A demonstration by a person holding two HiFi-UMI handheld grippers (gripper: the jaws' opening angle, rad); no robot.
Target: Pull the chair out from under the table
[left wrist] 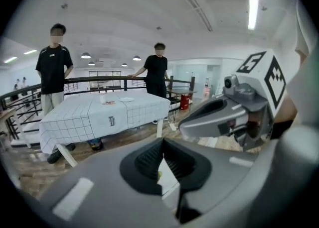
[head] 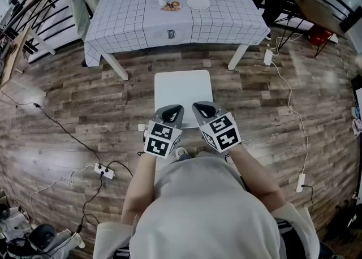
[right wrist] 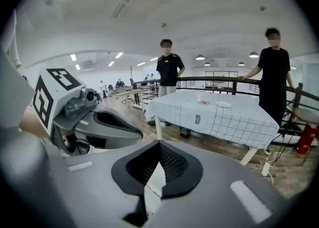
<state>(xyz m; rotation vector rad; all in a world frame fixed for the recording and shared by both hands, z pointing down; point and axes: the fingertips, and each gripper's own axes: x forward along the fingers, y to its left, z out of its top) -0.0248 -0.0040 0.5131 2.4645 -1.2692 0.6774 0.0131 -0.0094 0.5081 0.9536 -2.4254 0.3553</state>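
White chair [head: 182,91] stands clear of the bench [head: 130,14], on its near side, bare floor between. L tongs [head: 171,114] & R tongs [head: 204,111] both shut, apparently empty, over chair's near edge.

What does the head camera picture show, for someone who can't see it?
Seen from above, a white chair stands on the wood floor, clear of the cloth-covered table. A person holds the left gripper and right gripper, both shut, side by side over its near edge.

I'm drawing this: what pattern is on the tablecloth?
White with a thin dark grid of squares; the tablecloth shows best in the head view.
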